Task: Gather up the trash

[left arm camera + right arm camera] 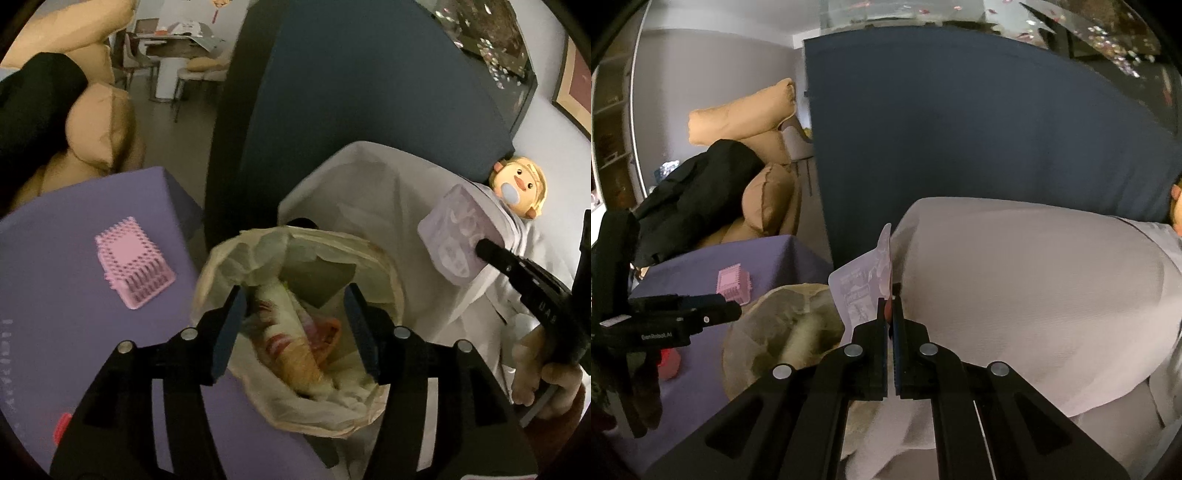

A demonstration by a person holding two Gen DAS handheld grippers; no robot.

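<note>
Clamps a pale plastic wrapper in the right hand-held gripper, jaws together on its lower corner, sheet standing up and leaning left out of the tips. Hangs over white bedding, clear of the trash bag.

Places the bag's open mouth to the left of that wrapper and lower, just beside it, at the edge of the purple worktop. Already holds crumpled paper and food scraps inside.

Poises the left hand-held gripper straight above the bag's mouth, jaws apart, nothing pressed between the pads; only the rubbish inside the bag shows through the gap.

Makes the right hand the one carrying the load, so probably a short carry leftward and down to bring the wrapper over the opening. Risks a brush with the left fingers, which sit across that opening. Leaves a pink basket farther left on the worktop, well out of the path.
</note>
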